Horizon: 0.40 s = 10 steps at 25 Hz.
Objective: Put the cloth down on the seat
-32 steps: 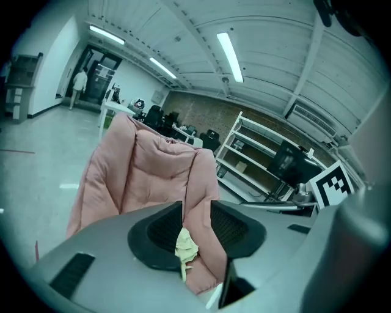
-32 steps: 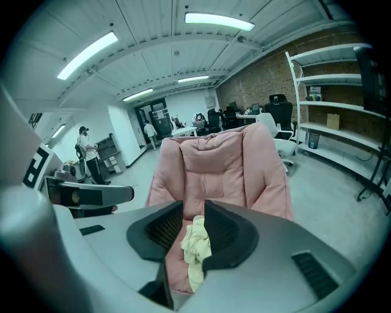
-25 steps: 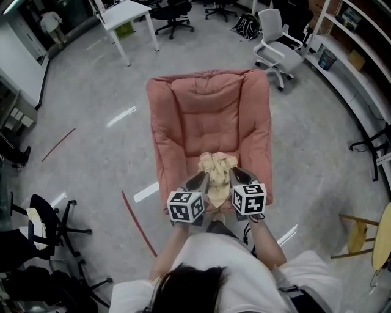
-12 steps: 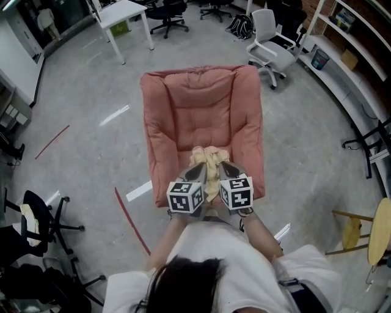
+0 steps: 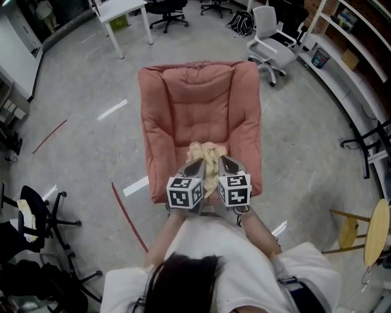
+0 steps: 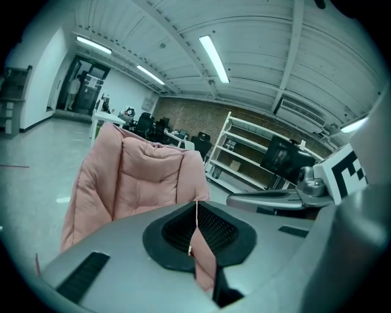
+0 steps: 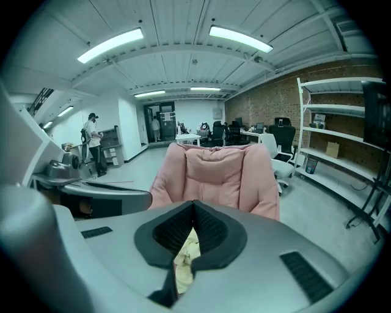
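Note:
A crumpled cream cloth (image 5: 208,156) lies bunched at the front of the pink armchair's seat (image 5: 201,113). My left gripper (image 5: 197,165) and right gripper (image 5: 225,161) sit close together at the cloth's near edge, one on each side. In the left gripper view the left gripper (image 6: 197,215) is shut, with a thin cream sliver of cloth pinched between its pads and the armchair (image 6: 140,177) beyond. In the right gripper view the right gripper (image 7: 193,215) is shut too, and cloth (image 7: 185,260) hangs just under its pads in front of the armchair (image 7: 214,171).
Grey floor surrounds the armchair. A white office chair (image 5: 272,36) and shelving (image 5: 360,43) stand at the back right, a white table (image 5: 122,9) at the back left. A black office chair (image 5: 36,214) is at the left, a wooden stool (image 5: 366,235) at the right. A person (image 7: 91,140) stands far off.
Both grippers have drawn closer together at the cloth's near edge, and their jaws have closed on it. The cloth looks more bunched between them.

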Motion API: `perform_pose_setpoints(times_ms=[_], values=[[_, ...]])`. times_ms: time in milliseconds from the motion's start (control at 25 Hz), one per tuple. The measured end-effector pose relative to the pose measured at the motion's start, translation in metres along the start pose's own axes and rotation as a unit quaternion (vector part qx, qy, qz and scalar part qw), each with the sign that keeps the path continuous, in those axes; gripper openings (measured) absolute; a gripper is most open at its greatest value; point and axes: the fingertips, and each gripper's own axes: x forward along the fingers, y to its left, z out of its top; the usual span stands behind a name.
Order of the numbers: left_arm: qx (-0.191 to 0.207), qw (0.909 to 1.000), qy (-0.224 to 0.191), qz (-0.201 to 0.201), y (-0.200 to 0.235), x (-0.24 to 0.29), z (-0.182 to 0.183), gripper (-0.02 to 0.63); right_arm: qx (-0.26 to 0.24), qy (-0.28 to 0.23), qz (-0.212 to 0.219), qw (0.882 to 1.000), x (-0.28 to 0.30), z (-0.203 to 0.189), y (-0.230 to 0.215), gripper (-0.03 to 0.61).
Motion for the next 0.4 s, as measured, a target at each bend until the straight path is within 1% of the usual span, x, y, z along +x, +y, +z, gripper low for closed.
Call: perform_pose_setpoints(times_ms=[120,280,400], values=[[0.003,1.0,-0.006,0.005,0.0013,0.0043,0.0024,0.034,0.001,0.001,0.0,1.0,0.0037,-0.0007,-0.0041,0.028],[-0.011,0.9999,0.002,-0.004,-0.0008,0.005,-0.0032,0.034,-0.002,0.004,-0.008,1.0,0.0016,-0.0065,-0.0051,0.028],[-0.013,0.9999,0.0,-0.005,0.0039,0.0051,-0.0002,0.034,-0.004,0.002,-0.008,1.0,0.0064,-0.0031,-0.0026,0.028]])
